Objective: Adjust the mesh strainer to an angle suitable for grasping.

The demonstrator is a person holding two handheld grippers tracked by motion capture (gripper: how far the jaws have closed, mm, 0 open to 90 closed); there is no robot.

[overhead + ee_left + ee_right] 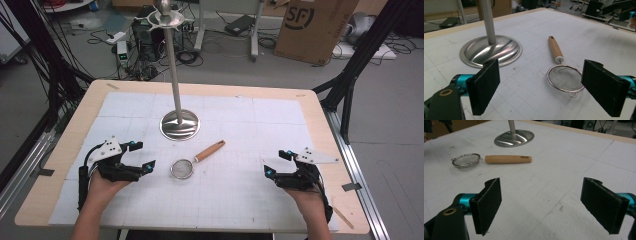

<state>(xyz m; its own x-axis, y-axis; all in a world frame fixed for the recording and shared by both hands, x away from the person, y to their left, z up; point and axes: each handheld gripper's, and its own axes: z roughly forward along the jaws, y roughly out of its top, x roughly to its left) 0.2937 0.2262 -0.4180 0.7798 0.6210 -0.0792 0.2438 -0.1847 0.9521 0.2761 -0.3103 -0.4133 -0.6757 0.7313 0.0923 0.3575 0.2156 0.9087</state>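
We count one wooden-handled strainer [187, 165] and one metal stand [179, 122]; our left gripper [141, 156] and right gripper [278, 163] rest low, jaws spread, holding nothing.

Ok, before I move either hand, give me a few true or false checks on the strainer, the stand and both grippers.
1. The strainer lies flat on the white mat, between the two grippers. True.
2. The left gripper is shut on the strainer's wooden handle. False: its jaws stand wide open and hold nothing.
3. The metal stand is upright, on the far side of the strainer. True.
4. The right gripper is shut. False: its jaws are wide open, with bare mat between them.
5. The handle rests on the stand's base. False: it lies on the mat, apart from the base.
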